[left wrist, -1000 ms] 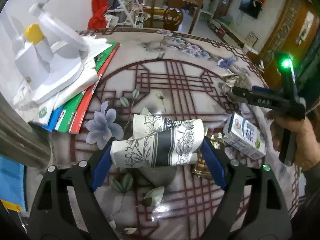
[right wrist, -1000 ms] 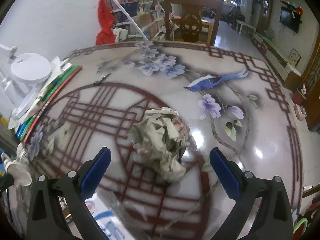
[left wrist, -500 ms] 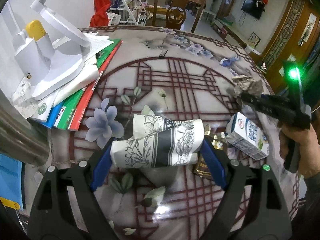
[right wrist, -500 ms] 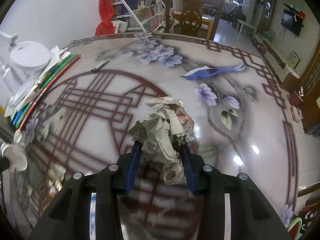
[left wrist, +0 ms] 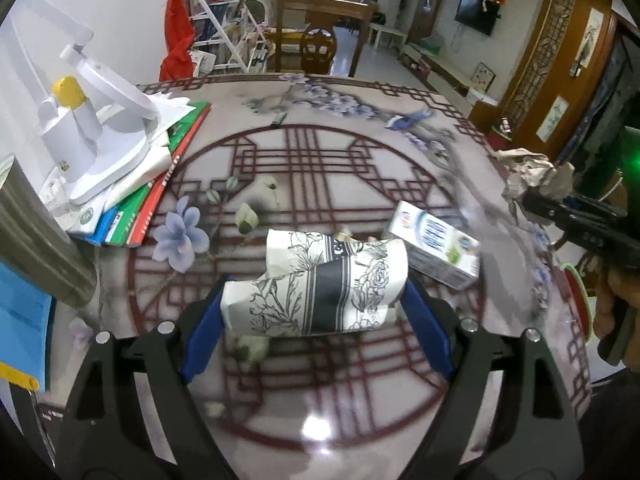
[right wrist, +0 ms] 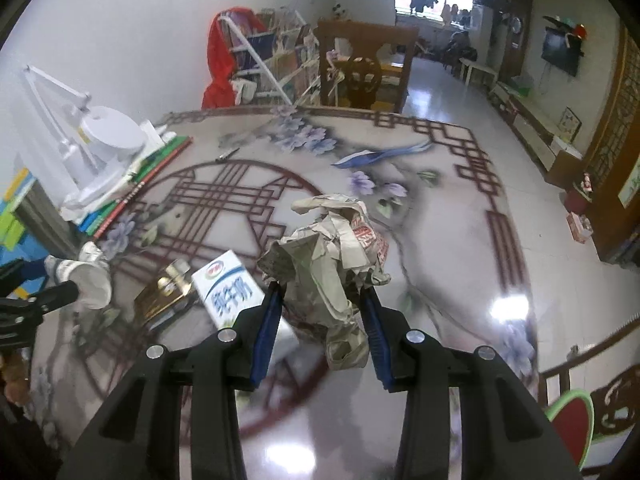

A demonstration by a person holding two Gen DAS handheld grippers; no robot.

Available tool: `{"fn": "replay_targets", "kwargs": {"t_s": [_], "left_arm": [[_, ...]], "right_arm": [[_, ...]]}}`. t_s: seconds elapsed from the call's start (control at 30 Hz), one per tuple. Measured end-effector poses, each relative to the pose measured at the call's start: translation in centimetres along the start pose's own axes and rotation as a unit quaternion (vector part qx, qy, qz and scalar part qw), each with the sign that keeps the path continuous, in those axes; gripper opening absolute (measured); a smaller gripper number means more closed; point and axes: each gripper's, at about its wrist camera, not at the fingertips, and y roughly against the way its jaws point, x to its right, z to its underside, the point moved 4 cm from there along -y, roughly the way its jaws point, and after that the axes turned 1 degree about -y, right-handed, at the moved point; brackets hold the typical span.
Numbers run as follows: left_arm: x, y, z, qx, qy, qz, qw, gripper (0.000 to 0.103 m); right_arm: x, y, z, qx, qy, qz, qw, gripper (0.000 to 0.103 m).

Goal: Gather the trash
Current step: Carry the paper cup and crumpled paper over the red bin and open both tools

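Left gripper (left wrist: 314, 304) is clamped on 2 crushed paper cups (left wrist: 320, 284), held low over the table (left wrist: 360, 160). Right gripper (right wrist: 320, 316) pinches 1 crumpled paper wad (right wrist: 328, 252), lifted clear. Probably carry phase: keep both squeezes firm, esp. on the springy wad, move level to wherever the bin is (not visible). Farther: 1 milk carton (right wrist: 232, 288), 1 gold box (right wrist: 162, 292) lie on the table.
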Motion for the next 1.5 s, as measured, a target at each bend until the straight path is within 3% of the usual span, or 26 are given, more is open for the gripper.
{"fn": "replay_targets", "kwargs": {"t_s": [0.47,0.9,1.2,1.5], "left_arm": [[6.8,4.4,3.9,-0.006,-0.026,0.04,0.9988,0.081],[17.0,3.7,4.3,-0.018,-0.089,0.083,0.9923,0.081],[26.4,1.5,3.7,-0.031,-0.146,0.12,0.9815,0.081],[37.5,-1.2,2.7,-0.048,-0.192,0.194,0.9609,0.081]], "right_arm": [[4.4,10.6,7.9,0.021,-0.036,0.007,0.999,0.039],[10.2,15.0,11.6,0.045,-0.088,0.027,0.995,0.039],[18.4,17.2,14.4,0.053,-0.144,0.06,0.986,0.039],[27.8,19.3,17.8,0.052,-0.209,0.106,0.971,0.039]]}}
